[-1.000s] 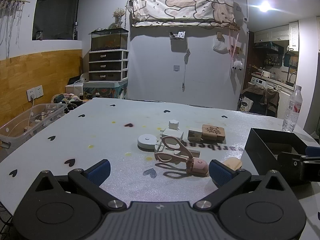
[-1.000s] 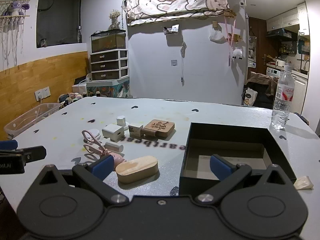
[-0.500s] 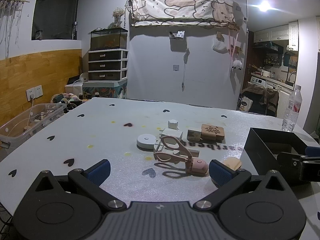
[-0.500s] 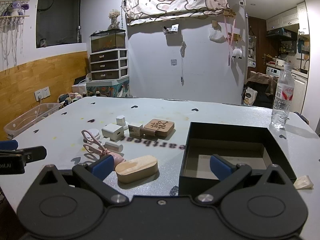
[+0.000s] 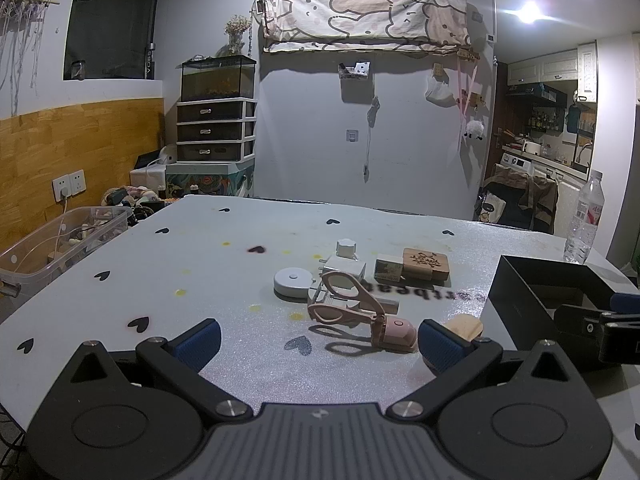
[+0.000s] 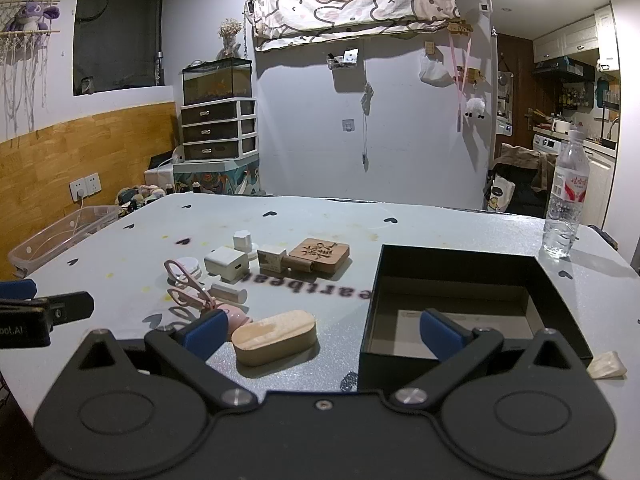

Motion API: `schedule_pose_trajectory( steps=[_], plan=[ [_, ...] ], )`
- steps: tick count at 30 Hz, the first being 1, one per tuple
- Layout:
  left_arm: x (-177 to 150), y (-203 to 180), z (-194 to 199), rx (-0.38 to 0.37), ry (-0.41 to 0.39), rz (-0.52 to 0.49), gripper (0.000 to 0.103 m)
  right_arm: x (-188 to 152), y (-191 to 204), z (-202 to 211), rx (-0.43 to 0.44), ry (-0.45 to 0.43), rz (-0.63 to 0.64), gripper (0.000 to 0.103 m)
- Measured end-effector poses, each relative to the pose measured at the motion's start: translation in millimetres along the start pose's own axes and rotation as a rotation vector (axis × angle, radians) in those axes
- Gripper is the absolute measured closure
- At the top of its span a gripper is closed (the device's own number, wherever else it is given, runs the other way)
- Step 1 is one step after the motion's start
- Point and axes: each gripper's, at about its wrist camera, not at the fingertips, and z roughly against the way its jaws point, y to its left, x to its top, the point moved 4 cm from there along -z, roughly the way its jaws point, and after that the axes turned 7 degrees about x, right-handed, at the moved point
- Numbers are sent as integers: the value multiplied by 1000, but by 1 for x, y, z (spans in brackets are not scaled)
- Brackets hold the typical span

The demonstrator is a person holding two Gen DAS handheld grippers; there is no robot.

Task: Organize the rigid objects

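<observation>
- Pink scissors [image 5: 352, 304] lying on the surface [image 5: 224, 280], just ahead of the left gripper [image 5: 318, 338], nearer its right-hand pad.
- Wooden oval block [image 6: 274, 336] resting just ahead of the right gripper [image 6: 320, 334], between the jaws' line and closer to the left-hand pad.
- Black box [image 6: 464, 304] sitting open beside the block, with the right-hand pad showing over its interior.
- Both pairs of jaws standing spread wide, gripping nothing.
- White charger [image 6: 226, 262] and engraved wooden square [image 6: 319, 254] lying farther back.

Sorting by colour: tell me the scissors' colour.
Pink scissors, clearest in the left wrist view.
</observation>
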Motion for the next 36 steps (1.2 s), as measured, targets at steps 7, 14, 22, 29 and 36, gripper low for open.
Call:
schedule_pose_trajectory(
  steps=[7, 14, 22, 29, 36],
  plan=[
    [0, 0, 0, 0, 0, 0, 0, 0, 0, -1, 0, -1, -1, 0],
    [0, 0, 0, 0, 0, 0, 0, 4, 3, 8, 2, -17, -4, 0],
    [1, -15, -5, -22, 3, 3, 0, 10, -19, 26, -26, -52, -23, 0],
    [5, -17, -3, -50, 14, 0, 0, 16, -57, 49, -126, -85, -20, 0],
    [2, -31, -18, -62, 29, -17, 0, 15, -116, 63, -225, -91, -96, 0]
  ],
)
